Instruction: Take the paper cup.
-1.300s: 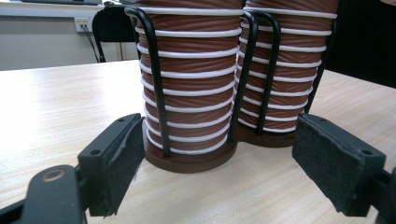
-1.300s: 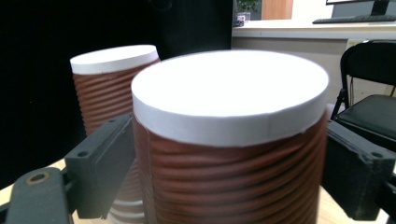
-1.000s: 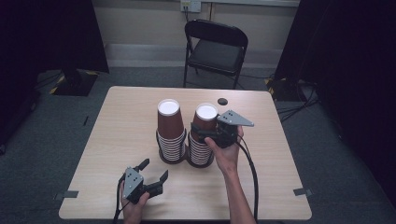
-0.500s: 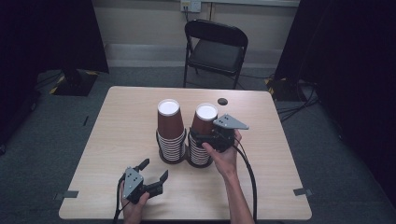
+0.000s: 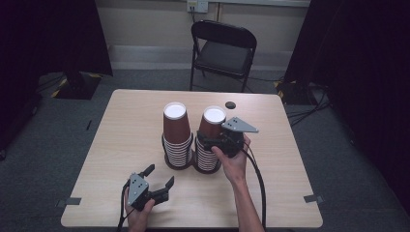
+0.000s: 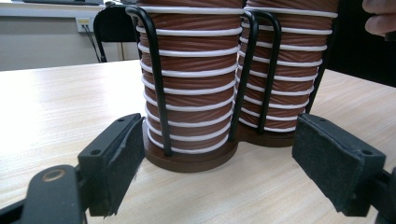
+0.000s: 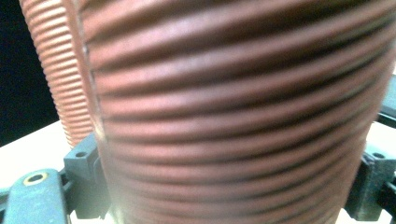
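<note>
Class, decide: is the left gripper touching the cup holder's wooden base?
Apart. In the left gripper view the left gripper stands open, with bare table showing between each pad and the wooden base.

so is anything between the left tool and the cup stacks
Nothing visible. The left tool sits open on the table near the person's edge, and bare tabletop runs from its jaws to the two cup stacks in their wire holder.
</note>
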`<state>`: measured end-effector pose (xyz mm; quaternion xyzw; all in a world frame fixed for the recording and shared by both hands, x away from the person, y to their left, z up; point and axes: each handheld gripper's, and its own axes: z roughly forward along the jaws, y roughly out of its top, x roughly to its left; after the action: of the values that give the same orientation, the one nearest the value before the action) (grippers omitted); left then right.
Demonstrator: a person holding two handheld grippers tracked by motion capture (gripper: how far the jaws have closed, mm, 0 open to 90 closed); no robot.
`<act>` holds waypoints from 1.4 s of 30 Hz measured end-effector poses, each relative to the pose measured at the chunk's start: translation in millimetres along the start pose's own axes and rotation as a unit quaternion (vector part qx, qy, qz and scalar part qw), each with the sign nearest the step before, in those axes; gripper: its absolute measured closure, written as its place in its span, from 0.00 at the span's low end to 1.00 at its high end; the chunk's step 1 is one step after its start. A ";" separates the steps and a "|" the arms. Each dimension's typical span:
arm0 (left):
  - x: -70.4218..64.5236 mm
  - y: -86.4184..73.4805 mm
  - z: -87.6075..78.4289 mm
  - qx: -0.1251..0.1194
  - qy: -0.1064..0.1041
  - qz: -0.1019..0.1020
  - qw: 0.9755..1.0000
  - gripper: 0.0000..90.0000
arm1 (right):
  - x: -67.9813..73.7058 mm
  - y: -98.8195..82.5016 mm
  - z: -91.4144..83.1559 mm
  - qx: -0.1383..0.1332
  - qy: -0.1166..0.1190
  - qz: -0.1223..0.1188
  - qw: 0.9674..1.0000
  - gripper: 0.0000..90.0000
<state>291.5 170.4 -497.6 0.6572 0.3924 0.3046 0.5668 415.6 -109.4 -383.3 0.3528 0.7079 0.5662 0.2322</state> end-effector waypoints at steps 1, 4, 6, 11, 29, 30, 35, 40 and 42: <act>-0.1 0.0 0.0 0.000 0.000 0.000 1.000 0.19 | 0.0 1.1 -1.2 -0.008 -0.001 0.004 1.000 0.12; -0.2 0.1 0.3 0.001 0.000 0.002 1.000 0.19 | 0.5 5.6 -4.3 -0.023 -0.001 0.010 1.000 0.12; -0.4 0.2 0.6 0.001 -0.002 0.003 1.000 0.19 | 1.2 8.0 -4.3 -0.020 -0.001 0.007 1.000 0.12; -0.3 0.2 0.7 0.002 -0.001 0.002 1.000 0.19 | 0.9 11.2 -5.7 -0.025 0.003 0.010 1.000 0.13; 0.1 -0.2 -0.4 -0.003 0.004 -0.003 1.000 0.19 | 0.7 22.2 -12.8 -0.037 0.012 0.023 0.999 0.13; 0.2 -0.1 -0.2 -0.002 0.003 0.000 1.000 0.19 | 0.4 22.9 -13.1 -0.037 0.013 0.025 0.999 0.13; 0.0 0.7 1.5 0.007 0.002 0.000 1.000 0.19 | 0.0 27.9 -15.1 -0.040 0.012 0.024 0.999 0.13; -0.5 1.1 2.6 0.013 0.002 0.003 1.000 0.19 | 0.0 32.0 -16.2 -0.043 0.013 0.027 0.999 0.13; -0.3 1.0 2.6 0.012 -0.001 0.002 1.000 0.18 | -0.4 33.5 -16.6 -0.046 0.010 0.025 0.999 0.13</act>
<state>293.7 168.8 -497.0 0.6651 0.3947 0.3002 0.5584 411.7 -116.6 -346.8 0.3536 0.6743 0.6074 0.2266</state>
